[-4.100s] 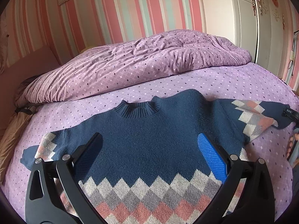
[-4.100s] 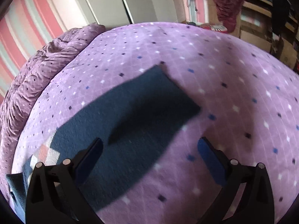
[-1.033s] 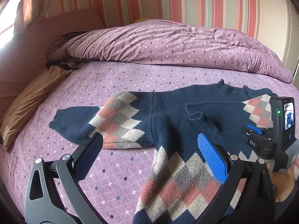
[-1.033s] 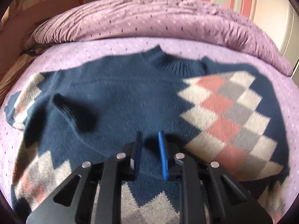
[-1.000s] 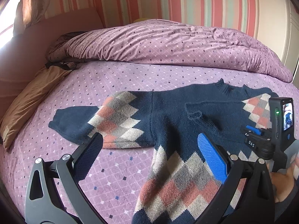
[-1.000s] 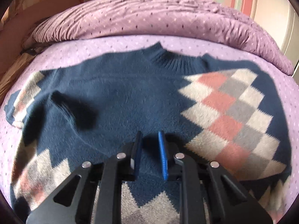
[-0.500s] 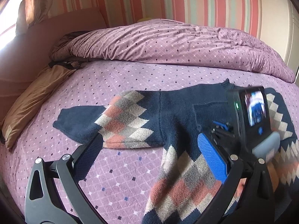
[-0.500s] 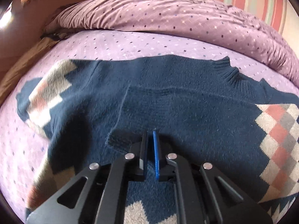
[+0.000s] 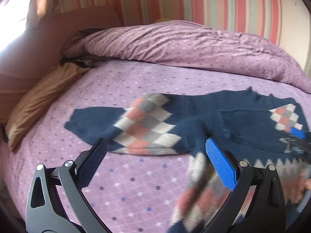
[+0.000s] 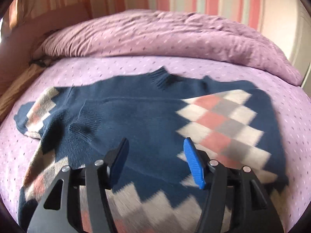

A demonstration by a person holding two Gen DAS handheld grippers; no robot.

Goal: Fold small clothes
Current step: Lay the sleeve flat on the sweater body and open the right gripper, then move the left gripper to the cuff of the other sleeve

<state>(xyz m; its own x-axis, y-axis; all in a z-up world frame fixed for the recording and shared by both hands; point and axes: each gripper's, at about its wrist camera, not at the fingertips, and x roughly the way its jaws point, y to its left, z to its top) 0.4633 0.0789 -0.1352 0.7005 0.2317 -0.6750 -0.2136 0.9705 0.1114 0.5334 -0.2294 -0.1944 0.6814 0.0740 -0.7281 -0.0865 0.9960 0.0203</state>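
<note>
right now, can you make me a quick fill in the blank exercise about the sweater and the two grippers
1. The navy sweater lies on a ____ dotted bedsheet.
2. The right sleeve is folded ____ the sweater's body.
3. The left sleeve lies spread out on the ____.
4. The left hand-held gripper and the right hand-held gripper are both ____ and hold nothing.

Missing words: purple; over; bedsheet; open

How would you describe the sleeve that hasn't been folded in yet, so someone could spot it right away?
On the purple dotted bedsheet, in front of the bunched purple duvet, lies a navy knit sweater. Its outstretched sleeve points toward the tan pillow, flat on the sheet. Unlike the other sleeve, laid across the chest, this one sticks out sideways.
</note>
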